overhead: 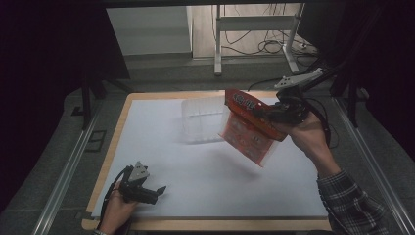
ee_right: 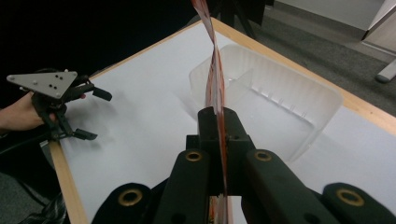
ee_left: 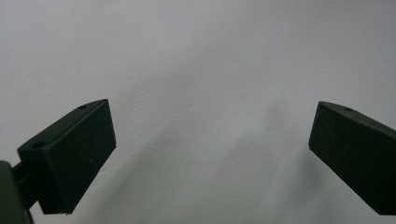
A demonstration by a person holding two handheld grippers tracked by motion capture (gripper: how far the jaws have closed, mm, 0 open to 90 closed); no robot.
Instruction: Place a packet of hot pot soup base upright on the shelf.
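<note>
Right tool (overhead: 268, 113): clamped on a red packet (overhead: 248, 128), held in the air above the bench's far right part.
Left tool (overhead: 155, 192): jaws apart, nothing between them, rested near the near-left corner.
Clear tray (overhead: 201, 121): set at the far edge, just beside the packet.
Progress: packet judged lifted; placing not yet done.

red packet (overhead: 247, 129): print too blurred to read | clear tray (overhead: 201, 120): near corner hidden behind packet | left gripper (ee_left: 210, 140): right jaw cut by frame edge

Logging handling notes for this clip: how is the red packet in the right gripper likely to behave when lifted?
Probably floppy: the red packet hangs bent below the right gripper, thin edge-on between its jaws. Likely light, since one pinch holds it above the clear tray.
</note>
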